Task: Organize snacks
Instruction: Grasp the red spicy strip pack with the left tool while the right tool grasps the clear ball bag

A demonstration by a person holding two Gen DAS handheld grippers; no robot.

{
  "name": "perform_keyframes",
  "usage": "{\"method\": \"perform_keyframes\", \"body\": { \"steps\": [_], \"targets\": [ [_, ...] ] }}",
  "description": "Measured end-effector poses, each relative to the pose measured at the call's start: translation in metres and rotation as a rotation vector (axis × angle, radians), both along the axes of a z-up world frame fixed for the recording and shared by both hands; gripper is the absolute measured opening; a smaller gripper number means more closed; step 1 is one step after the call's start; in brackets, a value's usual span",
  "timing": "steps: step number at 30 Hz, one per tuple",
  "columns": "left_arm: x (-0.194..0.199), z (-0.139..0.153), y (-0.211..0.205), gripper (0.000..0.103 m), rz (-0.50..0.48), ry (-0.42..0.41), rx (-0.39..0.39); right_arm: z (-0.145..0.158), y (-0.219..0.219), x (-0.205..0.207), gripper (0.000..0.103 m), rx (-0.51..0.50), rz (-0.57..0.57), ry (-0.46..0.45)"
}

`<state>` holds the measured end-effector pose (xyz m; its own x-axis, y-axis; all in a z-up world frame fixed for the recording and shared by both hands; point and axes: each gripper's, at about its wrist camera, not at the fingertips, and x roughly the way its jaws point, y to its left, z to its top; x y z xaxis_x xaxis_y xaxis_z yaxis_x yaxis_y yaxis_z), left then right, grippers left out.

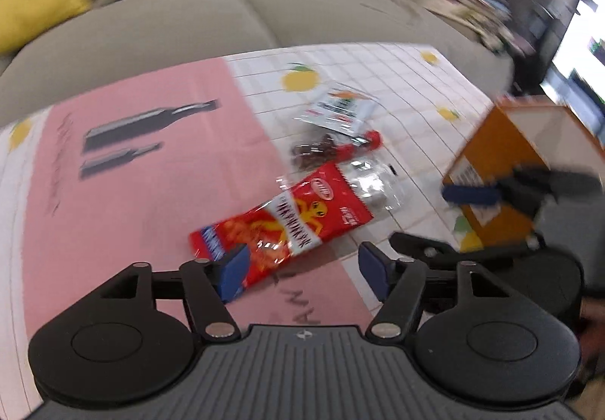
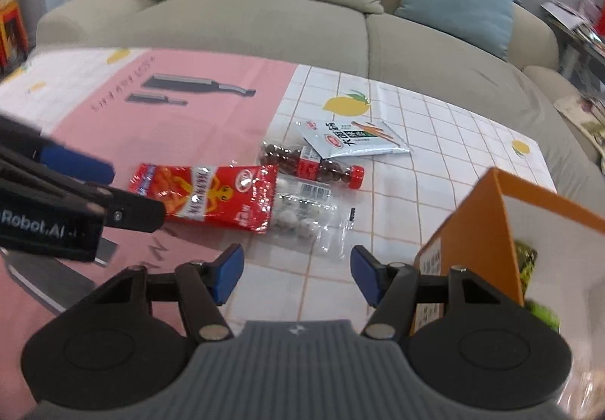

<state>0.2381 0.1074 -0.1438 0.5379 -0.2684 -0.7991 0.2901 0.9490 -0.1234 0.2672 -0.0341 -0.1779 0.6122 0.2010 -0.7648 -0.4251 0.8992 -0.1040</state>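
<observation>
A red snack bag [image 1: 281, 227] [image 2: 206, 195] lies on the table, partly over a clear bag of white candies [image 1: 372, 181] [image 2: 306, 215]. Behind them lie a red-capped bottle of brown candies [image 1: 332, 151] [image 2: 314, 164] and a white-and-silver packet [image 1: 338, 109] [image 2: 351, 138]. An orange box [image 1: 495, 170] [image 2: 480, 231] stands at the right with a green packet [image 2: 527, 259] inside. My left gripper [image 1: 302, 270] is open, just short of the red bag. My right gripper [image 2: 297, 276] is open and empty, beside the box, and shows in the left wrist view [image 1: 472, 193].
The table carries a pink-and-white checked cloth [image 2: 416, 117] with lemon prints. A beige sofa [image 2: 302, 22] with yellow, beige and blue cushions stands behind the table. Shelves with magazines [image 2: 582, 22] stand at the far right.
</observation>
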Motion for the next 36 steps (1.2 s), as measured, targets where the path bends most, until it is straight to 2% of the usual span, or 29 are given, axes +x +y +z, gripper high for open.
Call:
{"method": "perform_keyframes", "body": {
  "steps": [2, 5, 6, 14, 17, 21, 23, 25, 26, 28, 29, 33, 36],
  "targets": [
    [0.004, -0.009, -0.006, 0.079, -0.107, -0.010, 0.053, -0.005, 0.001, 0.007, 0.062, -0.029, 0.010, 0.007],
    [0.011, -0.021, -0.010, 0.079, -0.188, -0.007, 0.140, -0.014, 0.002, 0.017, 0.064, -0.044, 0.009, 0.028],
    [0.013, -0.024, -0.009, 0.079, -0.210, -0.007, 0.160, -0.016, 0.002, 0.019, 0.067, -0.038, 0.007, 0.034],
    [0.036, -0.033, -0.013, 0.082, -0.319, -0.036, 0.225, -0.033, 0.003, 0.034, 0.070, 0.006, -0.018, 0.052],
    [0.045, -0.040, -0.015, 0.084, -0.324, -0.026, 0.228, -0.036, 0.004, 0.040, 0.069, 0.021, -0.019, 0.042],
    [0.048, -0.044, -0.013, 0.082, -0.264, -0.005, 0.203, -0.039, 0.002, 0.046, 0.063, 0.057, -0.033, 0.038],
    [0.048, -0.043, -0.013, 0.071, -0.200, 0.006, 0.191, -0.040, -0.002, 0.046, 0.055, 0.089, -0.033, 0.044],
    [0.048, -0.041, -0.013, 0.059, -0.120, 0.018, 0.193, -0.039, -0.002, 0.043, 0.035, 0.098, -0.030, 0.037],
    [0.047, -0.040, -0.013, 0.056, -0.063, 0.029, 0.189, -0.039, -0.002, 0.042, 0.028, 0.098, -0.026, 0.033],
    [0.045, -0.038, -0.012, 0.050, 0.032, 0.051, 0.160, -0.038, 0.001, 0.038, 0.008, 0.096, -0.011, 0.032],
    [0.043, -0.037, -0.011, 0.048, 0.084, 0.063, 0.137, -0.038, 0.002, 0.036, 0.004, 0.092, -0.007, 0.032],
    [0.033, -0.034, -0.005, 0.044, 0.242, 0.095, 0.044, -0.037, 0.004, 0.027, 0.001, 0.102, 0.011, 0.041],
    [0.022, -0.032, 0.000, 0.043, 0.346, 0.115, 0.005, -0.036, 0.004, 0.017, 0.000, 0.111, 0.016, 0.053]
  ]
}}
